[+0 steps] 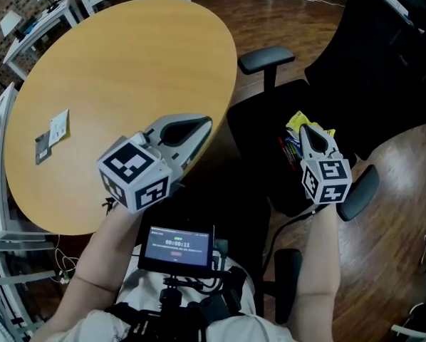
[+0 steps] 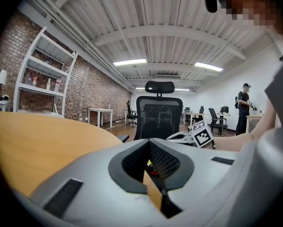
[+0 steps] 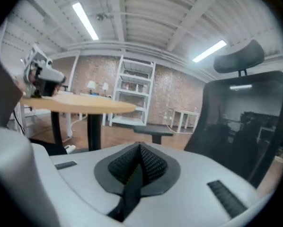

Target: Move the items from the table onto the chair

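Nearest us sat the small screen (image 1: 177,246), w/ the left gripper (image 1: 202,125) beyond it at the table (image 1: 127,63) edge and the right gripper (image 1: 305,130) over the chair (image 1: 256,120) seat, both jaw pairs pressed together on nothing. Two flat packets (image 1: 58,126) lay on the table, well apart from either gripper; a yellow bag (image 1: 298,122) lay on the seat. We judged the packets light, thin, prob. slippery: pinch at an edge.

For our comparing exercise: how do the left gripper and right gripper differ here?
The left gripper hangs over the table edge; the right gripper is over the chair seat, by the colourful items there. The left looks larger in the head view than the right. Both are shut and empty.
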`<state>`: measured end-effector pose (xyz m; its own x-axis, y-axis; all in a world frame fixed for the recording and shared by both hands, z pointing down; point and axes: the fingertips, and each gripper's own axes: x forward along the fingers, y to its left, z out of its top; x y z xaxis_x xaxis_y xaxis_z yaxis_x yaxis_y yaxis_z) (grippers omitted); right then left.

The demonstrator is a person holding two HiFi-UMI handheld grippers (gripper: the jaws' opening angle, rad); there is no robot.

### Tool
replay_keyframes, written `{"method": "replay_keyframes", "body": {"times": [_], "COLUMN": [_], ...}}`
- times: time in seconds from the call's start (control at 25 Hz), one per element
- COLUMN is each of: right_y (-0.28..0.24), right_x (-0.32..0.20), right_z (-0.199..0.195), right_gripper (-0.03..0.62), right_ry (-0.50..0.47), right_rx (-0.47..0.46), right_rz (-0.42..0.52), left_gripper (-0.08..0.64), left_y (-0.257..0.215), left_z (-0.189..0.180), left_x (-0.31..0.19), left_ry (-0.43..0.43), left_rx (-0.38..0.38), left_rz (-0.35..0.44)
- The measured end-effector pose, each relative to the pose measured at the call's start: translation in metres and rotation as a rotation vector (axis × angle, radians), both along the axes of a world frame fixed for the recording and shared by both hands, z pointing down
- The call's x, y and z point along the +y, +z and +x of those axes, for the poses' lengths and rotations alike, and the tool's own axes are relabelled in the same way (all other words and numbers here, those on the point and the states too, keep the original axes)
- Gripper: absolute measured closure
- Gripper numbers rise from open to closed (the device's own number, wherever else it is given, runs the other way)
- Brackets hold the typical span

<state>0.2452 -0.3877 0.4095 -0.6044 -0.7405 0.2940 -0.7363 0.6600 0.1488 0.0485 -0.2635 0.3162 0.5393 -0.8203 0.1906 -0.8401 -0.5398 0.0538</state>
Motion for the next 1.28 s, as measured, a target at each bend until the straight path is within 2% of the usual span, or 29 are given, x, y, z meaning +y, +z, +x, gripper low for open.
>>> {"method": "replay_keyframes", "body": {"times": [0.12, 0.2, 0.32, 0.44, 0.64, 0.8, 1.0, 1.28], "right_y": [-0.059, -0.095, -0.134, -0.15, -0.164, -0.167, -0.159, -0.153], "right_x": [0.029, 0.05, 0.08, 0.111, 0.161, 0.193, 0.231, 0.27], "right_z": [-0.048, -0.08, -0.13, -0.189, -0.276, -0.325, -0.38, -0.426], "right_gripper": [0.588, 0.588, 0.588, 0.588, 0.588, 0.588, 0.588, 0.588], "right_ry": [-0.133, -0.22, -0.352, -0.507, -0.731, -0.827, -0.924, -1.018], "right_rx": [-0.148, -0.212, -0.257, -0.286, -0.297, -0.339, -0.322, -0.301], "right_rz": [0.024, 0.044, 0.07, 0.062, 0.058, 0.008, -0.013, -0.038], "left_gripper": [0.552, 0.552, 0.552, 0.551, 0.552, 0.554, 0.554, 0.554], "left_y": [-0.003, -0.007, -0.008, -0.007, -0.006, -0.004, -0.002, -0.003], "left_z": [-0.015, -0.029, -0.052, -0.08, -0.138, -0.178, -0.226, -0.264], "left_x": [0.01, 0.019, 0.032, 0.049, 0.083, 0.109, 0.144, 0.186], "left_ry": [-0.025, -0.051, -0.077, -0.098, -0.221, -0.295, -0.387, -0.477], "left_rx": [-0.001, 0.002, 0.009, 0.009, -0.001, 0.004, 0.006, 0.004], "left_rz": [-0.001, 0.004, 0.007, 0.004, 0.008, 0.015, 0.024, 0.022]}}
